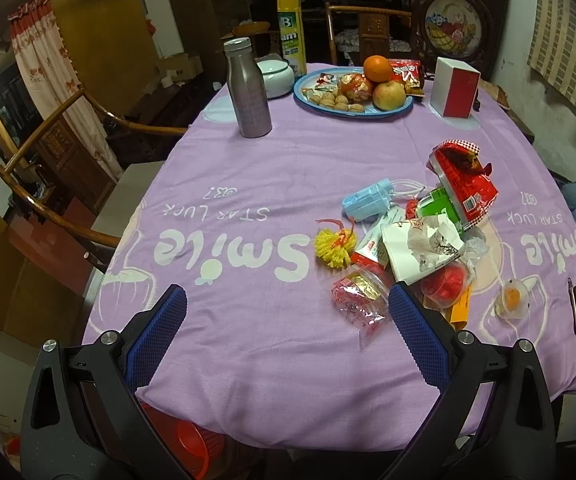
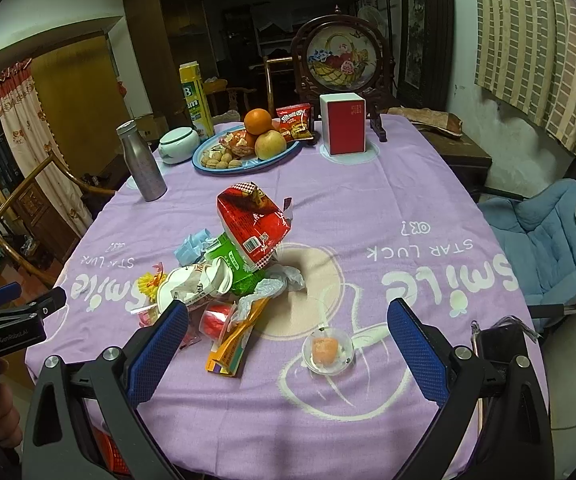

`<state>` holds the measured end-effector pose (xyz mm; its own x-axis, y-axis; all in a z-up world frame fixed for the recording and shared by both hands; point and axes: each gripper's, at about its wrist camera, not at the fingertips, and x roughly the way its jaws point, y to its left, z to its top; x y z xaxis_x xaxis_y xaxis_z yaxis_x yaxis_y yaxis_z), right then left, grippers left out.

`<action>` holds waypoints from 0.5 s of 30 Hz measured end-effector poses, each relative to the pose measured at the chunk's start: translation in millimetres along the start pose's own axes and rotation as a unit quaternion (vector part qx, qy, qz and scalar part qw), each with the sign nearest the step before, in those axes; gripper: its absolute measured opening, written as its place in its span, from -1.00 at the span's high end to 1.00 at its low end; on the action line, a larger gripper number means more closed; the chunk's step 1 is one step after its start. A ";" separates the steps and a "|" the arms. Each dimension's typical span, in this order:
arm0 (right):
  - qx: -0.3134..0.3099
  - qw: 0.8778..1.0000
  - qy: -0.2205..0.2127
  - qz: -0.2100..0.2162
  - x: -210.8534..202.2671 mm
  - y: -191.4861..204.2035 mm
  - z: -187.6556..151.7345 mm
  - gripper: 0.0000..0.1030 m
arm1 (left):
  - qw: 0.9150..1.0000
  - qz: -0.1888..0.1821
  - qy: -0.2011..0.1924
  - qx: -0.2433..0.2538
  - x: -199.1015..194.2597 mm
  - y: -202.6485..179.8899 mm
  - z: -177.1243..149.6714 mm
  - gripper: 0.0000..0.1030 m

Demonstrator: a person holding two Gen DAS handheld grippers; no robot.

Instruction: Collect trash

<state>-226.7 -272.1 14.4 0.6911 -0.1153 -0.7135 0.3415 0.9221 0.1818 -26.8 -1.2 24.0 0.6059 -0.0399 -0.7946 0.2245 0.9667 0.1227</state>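
- A red basket (image 1: pixel 192 446) at 6 o'clock was mostly hidden under the tablecloth's (image 1: pixel 248 360) edge.
- A phone (image 2: pixel 500 344) at 4 o'clock sat partly behind the right gripper's finger.
- Wrapper print in the trash pile (image 2: pixel 232 272) was too small to read.

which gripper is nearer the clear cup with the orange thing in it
Right. The right gripper has the clear cup lying between its open jaws; the left gripper is well off to the cup's left, past the trash pile.

Purple-clothed table (image 1: pixel 248 168), trash pile (image 1: pixel 420 236), fruit plate (image 1: pixel 312 104)
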 end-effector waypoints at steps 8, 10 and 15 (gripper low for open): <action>0.003 1.000 0.002 -0.007 -1.7 -2.2 -2.3 -0.90 | 1.000 -0.006 0.013 0.002 3.7 -0.9 -1.3 -0.87; 0.003 1.000 0.005 -0.009 -2.1 -3.5 -2.4 -0.90 | 1.000 -0.006 0.012 0.004 2.4 -2.6 -1.6 -0.87; 0.005 1.000 0.004 -0.008 -3.8 -4.9 -2.2 -0.90 | 1.000 -0.007 0.009 0.003 -0.6 -4.3 -2.8 -0.87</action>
<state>-232.3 -275.4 14.7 0.6802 -0.1265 -0.7220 0.3581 0.9168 0.1768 -30.3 -4.7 22.3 0.5895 -0.0490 -0.8063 0.2377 0.9645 0.1152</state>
